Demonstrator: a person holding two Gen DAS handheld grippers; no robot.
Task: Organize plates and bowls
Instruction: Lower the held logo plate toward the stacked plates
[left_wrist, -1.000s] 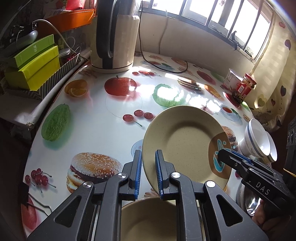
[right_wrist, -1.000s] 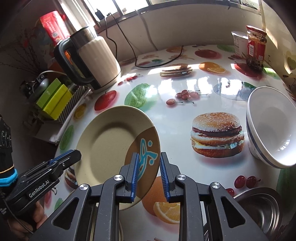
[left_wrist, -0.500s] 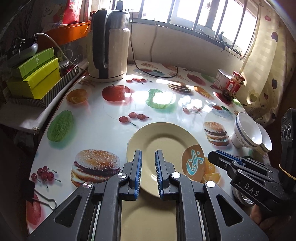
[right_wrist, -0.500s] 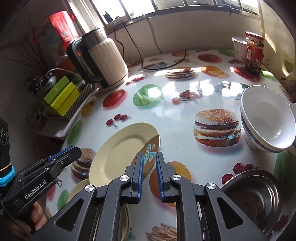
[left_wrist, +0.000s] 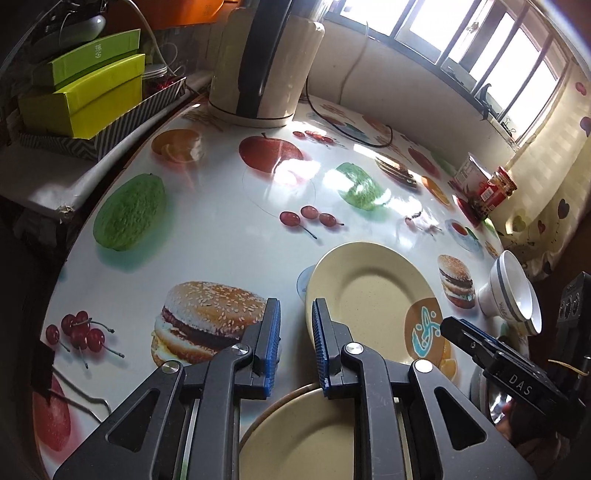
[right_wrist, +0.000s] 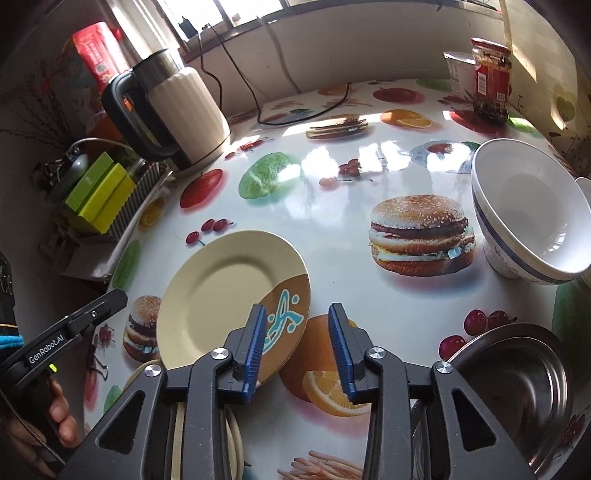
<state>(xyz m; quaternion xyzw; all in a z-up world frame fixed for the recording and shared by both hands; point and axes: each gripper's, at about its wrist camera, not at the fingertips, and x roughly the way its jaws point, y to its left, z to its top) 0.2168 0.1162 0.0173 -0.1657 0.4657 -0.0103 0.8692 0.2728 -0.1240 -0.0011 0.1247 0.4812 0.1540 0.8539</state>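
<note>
A cream plate with a brown patch and a blue figure lies low on the fruit-print table. Its near rim reaches over a stack of cream plates at the front edge. My left gripper hovers just left of the plate's rim; its jaws are opening a little, with only table showing between them. My right gripper is opening wide. The plate's brown rim passes by the right gripper's left finger, and no pad presses on it. Each gripper also shows at the side of the other's view.
Two nested white bowls with a blue band stand at the right, with a steel bowl nearer. A cream kettle and its cable are at the back, green boxes off the left edge, and a red jar far right.
The plate, held upright between both grippers a second ago, has come down low onto the table and the stack. Both grippers have let go of it; the right jaws now stand wide.
</note>
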